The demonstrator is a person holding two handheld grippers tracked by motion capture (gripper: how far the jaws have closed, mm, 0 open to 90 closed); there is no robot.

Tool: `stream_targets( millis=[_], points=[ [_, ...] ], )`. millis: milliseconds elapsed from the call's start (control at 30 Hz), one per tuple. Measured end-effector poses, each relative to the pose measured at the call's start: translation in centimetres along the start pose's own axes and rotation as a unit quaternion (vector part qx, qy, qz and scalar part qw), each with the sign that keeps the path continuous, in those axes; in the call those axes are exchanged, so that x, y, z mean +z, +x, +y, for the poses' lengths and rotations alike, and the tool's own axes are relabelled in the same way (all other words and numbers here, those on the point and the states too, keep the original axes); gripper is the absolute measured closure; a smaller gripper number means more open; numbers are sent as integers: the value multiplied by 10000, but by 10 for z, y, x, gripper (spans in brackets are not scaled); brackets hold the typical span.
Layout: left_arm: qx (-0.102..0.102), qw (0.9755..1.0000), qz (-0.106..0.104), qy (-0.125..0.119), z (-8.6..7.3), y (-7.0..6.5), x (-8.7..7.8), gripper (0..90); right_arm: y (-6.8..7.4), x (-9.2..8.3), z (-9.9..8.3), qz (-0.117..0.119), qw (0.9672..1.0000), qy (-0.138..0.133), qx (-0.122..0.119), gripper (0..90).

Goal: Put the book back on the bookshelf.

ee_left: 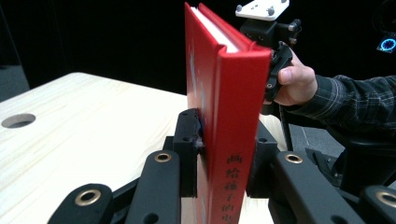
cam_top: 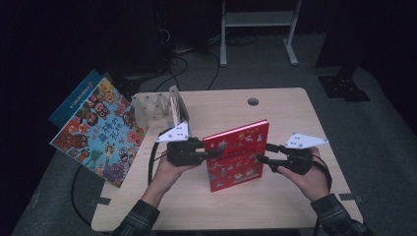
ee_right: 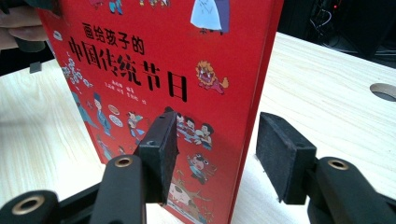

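On the light wooden table [cam_top: 275, 191] a clear rack [cam_top: 156, 109] stands at the back left with two picture books [cam_top: 101, 130] leaning beside it. The red book [cam_top: 237, 155] stands upright at the middle, between both grippers. The left gripper [cam_top: 212, 151] is clamped on its spine, while the right gripper [cam_top: 261, 153] has its jaws apart around the other edge.

Right tool [ee_right: 212, 156] with jaws spread either side of the upright red book [ee_right: 159, 93]: one jaw before its illustrated cover, the other apart behind it. Pale wooden worktop [ee_right: 322, 79] beyond, with a round hole [ee_right: 384, 91].
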State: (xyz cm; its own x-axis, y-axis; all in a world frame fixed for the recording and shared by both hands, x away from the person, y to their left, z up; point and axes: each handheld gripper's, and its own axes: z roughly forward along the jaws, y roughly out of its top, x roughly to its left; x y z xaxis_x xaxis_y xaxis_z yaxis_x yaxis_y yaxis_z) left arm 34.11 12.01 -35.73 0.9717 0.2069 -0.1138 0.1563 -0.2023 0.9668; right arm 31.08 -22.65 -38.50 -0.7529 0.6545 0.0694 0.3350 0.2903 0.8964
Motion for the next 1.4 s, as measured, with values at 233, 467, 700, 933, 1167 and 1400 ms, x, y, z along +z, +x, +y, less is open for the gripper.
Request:
stream_targets(
  millis=[233, 467, 700, 933, 1167, 1400],
  points=[
    [-25, 9998, 188, 2, 0, -1, -1, 768, -1, 0, -2, -20, 10000, 5, -7, 462],
    [-100, 9994, 336, -49, -1, -2, -1, 789, -8, -3, -9, -123, 9999, -39, -12, 410],
    [-222, 9985, 466, -180, -3, -5, -1, 795, -35, -3, -28, -560, 9981, 107, 226, 363],
    [-182, 9975, 638, -236, 0, -7, -4, 797, -64, 15, -54, -1125, 9886, 810, 594, 362],
    [-245, 9963, 773, -288, 2, -6, -11, 797, -84, 26, -69, -1728, 9754, 1187, 674, 335],
    [-259, 9942, 998, -317, 7, -7, -22, 797, -89, 33, -79, -1891, 9686, 1494, 609, 336]
  ],
)
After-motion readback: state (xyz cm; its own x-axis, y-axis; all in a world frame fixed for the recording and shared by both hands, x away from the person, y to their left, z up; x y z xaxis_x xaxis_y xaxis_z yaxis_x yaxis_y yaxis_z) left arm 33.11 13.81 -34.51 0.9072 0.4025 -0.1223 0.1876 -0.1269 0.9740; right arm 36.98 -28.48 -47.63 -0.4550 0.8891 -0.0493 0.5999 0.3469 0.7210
